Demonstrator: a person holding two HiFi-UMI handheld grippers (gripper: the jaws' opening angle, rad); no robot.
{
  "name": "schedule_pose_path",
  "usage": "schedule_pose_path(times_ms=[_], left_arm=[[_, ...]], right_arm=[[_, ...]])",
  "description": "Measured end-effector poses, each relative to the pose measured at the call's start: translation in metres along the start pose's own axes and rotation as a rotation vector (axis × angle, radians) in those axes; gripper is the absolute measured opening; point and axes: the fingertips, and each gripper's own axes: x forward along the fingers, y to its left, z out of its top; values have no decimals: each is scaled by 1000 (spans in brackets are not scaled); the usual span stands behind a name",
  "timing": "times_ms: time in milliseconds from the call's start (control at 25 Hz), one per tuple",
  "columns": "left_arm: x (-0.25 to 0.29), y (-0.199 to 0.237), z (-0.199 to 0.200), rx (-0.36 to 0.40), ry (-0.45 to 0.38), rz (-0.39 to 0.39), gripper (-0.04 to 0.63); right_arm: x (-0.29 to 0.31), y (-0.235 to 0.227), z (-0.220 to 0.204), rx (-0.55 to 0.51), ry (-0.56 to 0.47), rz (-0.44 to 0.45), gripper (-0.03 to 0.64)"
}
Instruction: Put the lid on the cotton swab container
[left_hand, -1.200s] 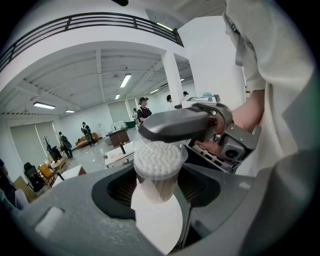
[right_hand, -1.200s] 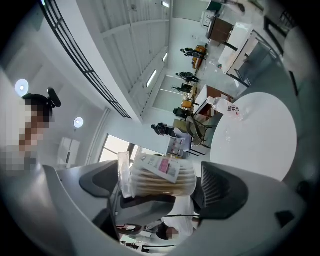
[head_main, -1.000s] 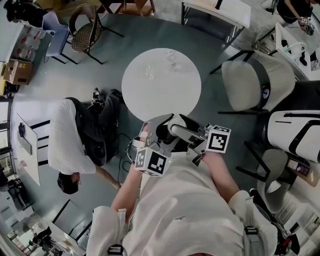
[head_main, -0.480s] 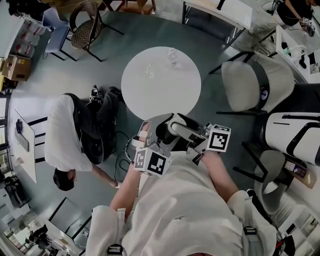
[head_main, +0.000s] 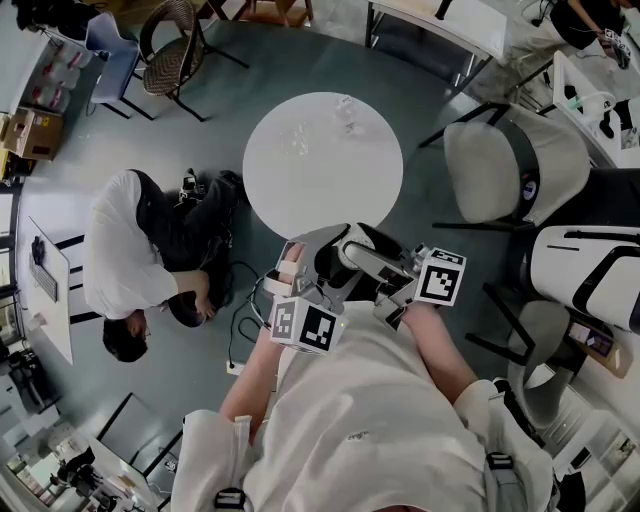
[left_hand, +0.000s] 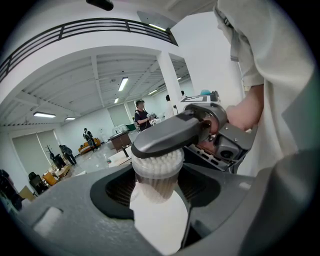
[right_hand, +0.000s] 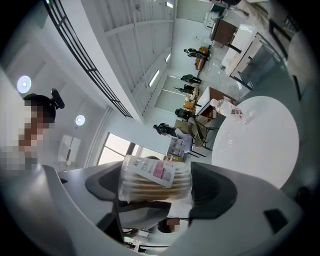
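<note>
Round table (head_main: 320, 190) behind, container (right_hand: 145, 189), pink label (right_hand: 160, 172) only in right gripper view

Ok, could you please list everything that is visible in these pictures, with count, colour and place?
clear plastic cotton swab container: one, white swabs inside, pink-and-white label, between the jaws of both grippers
round white table: one, on the grey floor ahead of the person
small clear items: two, transparent, far part of the table; too small to name
dark wicker chair: one, beyond the table, left
light grey padded chair: one, right of the table
crouching person: one, white top, dark trousers, on the floor left of the table
left gripper: one, grey, closed on the container's sides
right gripper: one, grey, jaws have just been closing, now on the container's two ends
wearer's shirt: one, white, bottom of the head view
</note>
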Motion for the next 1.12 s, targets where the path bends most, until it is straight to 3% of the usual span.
schedule_pose_path(times_ms=[400, 1120], left_arm=[[0, 0, 0, 3, -10, -4, 262], [-5, 8, -14, -33, 21, 32, 262]], right_arm=[[0, -1, -2, 69, -1, 12, 405], [2, -4, -10, 94, 11, 16, 440]])
